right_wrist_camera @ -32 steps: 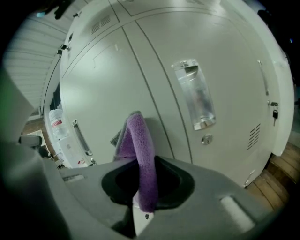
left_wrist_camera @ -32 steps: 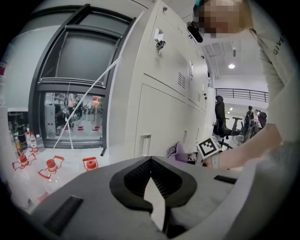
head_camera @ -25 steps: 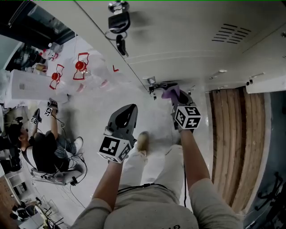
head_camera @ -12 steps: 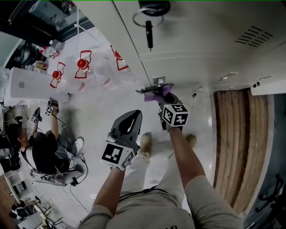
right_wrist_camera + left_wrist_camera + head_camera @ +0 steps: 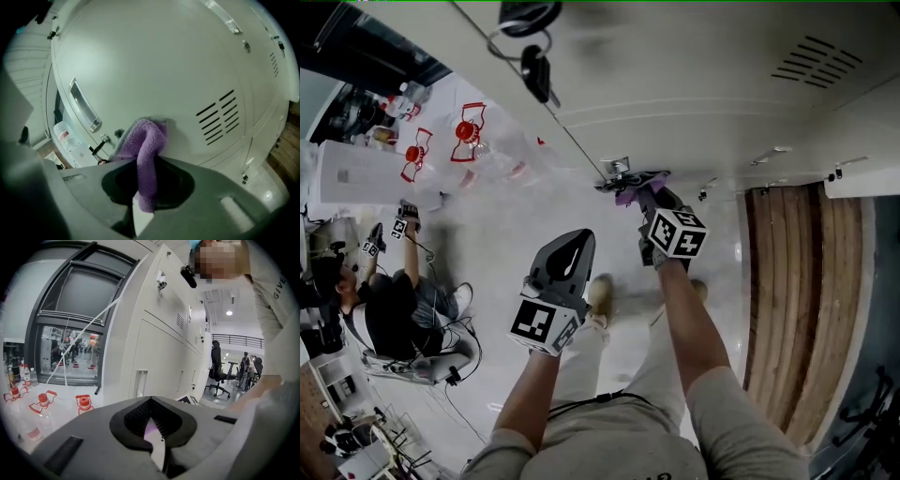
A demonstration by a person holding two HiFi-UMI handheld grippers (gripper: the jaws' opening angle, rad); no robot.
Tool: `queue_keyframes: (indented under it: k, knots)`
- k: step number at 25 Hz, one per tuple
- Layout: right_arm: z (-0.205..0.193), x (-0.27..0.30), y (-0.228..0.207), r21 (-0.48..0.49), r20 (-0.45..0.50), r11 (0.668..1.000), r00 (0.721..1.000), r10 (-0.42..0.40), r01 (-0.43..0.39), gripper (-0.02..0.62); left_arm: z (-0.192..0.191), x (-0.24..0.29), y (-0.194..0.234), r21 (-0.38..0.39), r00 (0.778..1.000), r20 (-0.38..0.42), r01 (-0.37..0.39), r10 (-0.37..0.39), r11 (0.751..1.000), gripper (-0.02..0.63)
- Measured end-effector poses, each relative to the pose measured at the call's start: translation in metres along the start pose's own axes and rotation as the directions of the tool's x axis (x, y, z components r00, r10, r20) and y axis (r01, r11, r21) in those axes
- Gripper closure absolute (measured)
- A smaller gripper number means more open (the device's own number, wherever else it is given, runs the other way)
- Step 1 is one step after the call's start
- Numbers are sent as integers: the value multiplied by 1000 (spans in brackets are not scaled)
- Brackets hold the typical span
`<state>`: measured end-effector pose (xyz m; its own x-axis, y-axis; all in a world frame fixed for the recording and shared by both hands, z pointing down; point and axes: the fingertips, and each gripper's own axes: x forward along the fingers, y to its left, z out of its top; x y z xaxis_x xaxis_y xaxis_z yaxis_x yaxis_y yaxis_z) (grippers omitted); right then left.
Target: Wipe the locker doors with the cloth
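Gripping the purple cloth point(image 5: 146, 143) between its jaws, the right gripper point(image 5: 143, 192) is clenched on a fold of it, and the bunched top of the cloth touches the locker door point(image 5: 154, 65). The contact spot lies between the door's recessed handle point(image 5: 84, 107), on the side toward that handle's edge, and the vent slots point(image 5: 219, 117) on the other side. In the head view the right gripper point(image 5: 643, 195) reaches out ahead of the person with the cloth point(image 5: 628, 196) at its tip, against the pale locker front point(image 5: 703, 84).

The left gripper point(image 5: 151, 403) has its jaws pressed together with nothing between them. It hangs apart from the lockers, and in the head view the left gripper point(image 5: 574, 242) sits nearer the person's body than the right one.

A bunch of keys point(image 5: 534, 67) hangs from a lock on the lockers. Bottles with red caps point(image 5: 469, 133) stand on the floor near the lockers, and another person point(image 5: 398, 314) sits on the floor well apart.
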<state>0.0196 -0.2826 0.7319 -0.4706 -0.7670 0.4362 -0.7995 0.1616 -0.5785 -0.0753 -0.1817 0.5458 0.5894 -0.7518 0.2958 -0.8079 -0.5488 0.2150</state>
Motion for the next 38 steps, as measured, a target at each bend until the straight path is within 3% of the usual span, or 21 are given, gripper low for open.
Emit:
queue_keyframes:
  k: [11, 26, 31, 38]
  knots:
    - [35, -39, -91, 51, 43, 993, 993, -108, 106, 546, -7, 27, -42, 21, 999, -29, 17, -16, 1000, 607]
    - [58, -66, -143, 48, 66, 990, 989, -133, 130, 546, -6, 55, -77, 56, 999, -38, 18, -16, 998, 607]
    - [68, -94, -137, 20, 92, 993, 989, -116, 114, 548, 10, 53, -76, 60, 1000, -14, 8, -7, 998, 607]
    - [99, -152, -78, -110, 106, 993, 994, -33, 45, 548, 47, 43, -60, 31, 999, 49, 17, -18, 999, 607]
